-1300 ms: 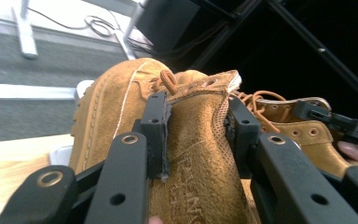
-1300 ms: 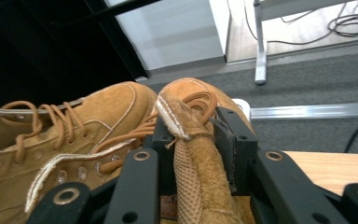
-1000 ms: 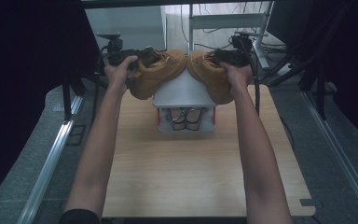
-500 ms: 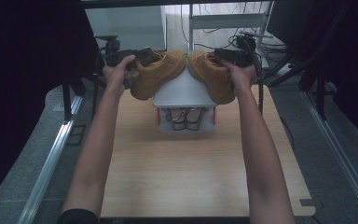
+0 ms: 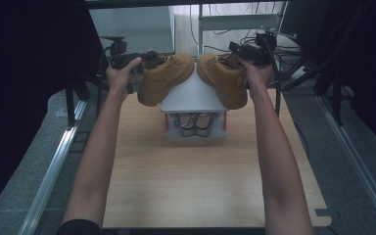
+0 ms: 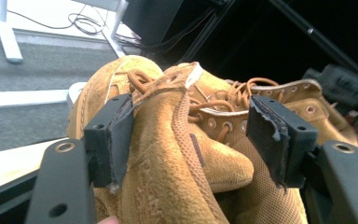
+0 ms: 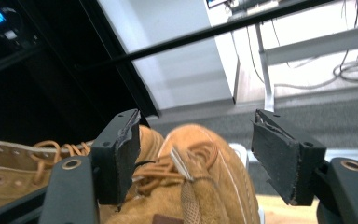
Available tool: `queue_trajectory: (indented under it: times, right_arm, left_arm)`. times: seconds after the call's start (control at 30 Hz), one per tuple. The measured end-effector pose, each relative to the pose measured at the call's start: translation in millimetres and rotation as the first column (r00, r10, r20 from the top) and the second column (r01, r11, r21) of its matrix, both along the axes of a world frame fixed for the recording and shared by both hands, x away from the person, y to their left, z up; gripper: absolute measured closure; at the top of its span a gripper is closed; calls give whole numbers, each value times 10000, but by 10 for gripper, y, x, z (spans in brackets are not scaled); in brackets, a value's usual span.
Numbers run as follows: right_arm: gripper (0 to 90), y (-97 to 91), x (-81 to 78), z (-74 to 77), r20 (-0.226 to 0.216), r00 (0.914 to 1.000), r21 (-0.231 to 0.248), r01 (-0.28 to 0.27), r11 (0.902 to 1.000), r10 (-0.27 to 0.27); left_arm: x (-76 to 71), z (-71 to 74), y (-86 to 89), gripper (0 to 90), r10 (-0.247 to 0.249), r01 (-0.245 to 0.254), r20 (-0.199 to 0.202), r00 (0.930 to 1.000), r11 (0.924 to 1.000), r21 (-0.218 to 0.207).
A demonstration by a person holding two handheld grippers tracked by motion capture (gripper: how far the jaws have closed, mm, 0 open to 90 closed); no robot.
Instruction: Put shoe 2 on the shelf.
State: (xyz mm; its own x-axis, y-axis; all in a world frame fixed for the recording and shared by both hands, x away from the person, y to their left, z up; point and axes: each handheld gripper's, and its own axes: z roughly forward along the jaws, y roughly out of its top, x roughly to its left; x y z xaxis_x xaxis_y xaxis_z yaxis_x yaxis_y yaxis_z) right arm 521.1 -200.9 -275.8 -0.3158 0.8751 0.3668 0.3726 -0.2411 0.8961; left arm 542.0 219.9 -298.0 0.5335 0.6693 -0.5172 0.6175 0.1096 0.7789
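Both grippers (image 5: 149, 58) (image 5: 235, 51) apparently just opened

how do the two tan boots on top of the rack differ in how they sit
The left boot has its toe pointing up and right, while the right boot has its toe pointing up and left, so the two mirror each other and their toes nearly meet. The left boot overhangs the left edge of the white rack; the right boot overhangs the right edge. Both are tan, laced ankle boots, each lying between the spread jaws of a tool that have just been opening.
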Motion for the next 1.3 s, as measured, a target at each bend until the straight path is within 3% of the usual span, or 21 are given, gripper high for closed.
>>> queue_trajectory:
  times: [0.13,0.27,0.5,0.57,0.77,0.83,0.97,1.13,1.3]
  right_arm:
    - [372,-36,-61,57,136,9999,-193,-102,9998,105]
    - [390,-55,-114,66,170,9994,-263,-310,9992,314]
    - [403,-44,-149,3,171,9988,-291,-444,9986,450]
    - [405,-58,-150,-17,134,9988,-333,-456,9984,461]
    - [435,-145,-183,-34,229,9988,-158,-425,9990,429]
    - [461,-176,-226,-17,379,9983,-106,-446,9989,449]
    - [510,-265,-331,3,514,9985,-423,-141,9990,163]
    - [597,-496,-469,-81,394,9989,-582,278,9979,-255]
    - [747,-676,-560,-268,77,9996,-1181,261,9927,-254]
  left_arm:
    - [-22,8,-17,292,-20,16,153,9999,9997,252]
    - [-28,5,-30,247,13,-19,253,9997,9997,224]
    - [-20,16,5,221,574,-573,412,9975,9984,-32]
    - [-25,29,51,222,674,-678,465,9966,9977,83]
    - [-139,101,227,229,730,-702,764,9944,9968,-394]
    - [-209,130,280,241,854,-824,925,9920,9960,-359]
    - [-366,156,436,312,1261,-1241,1229,9844,9920,-237]
    - [-563,117,626,501,1512,-1541,1444,9779,9880,96]
    - [-673,-24,699,719,1543,-1630,1272,9798,9847,610]
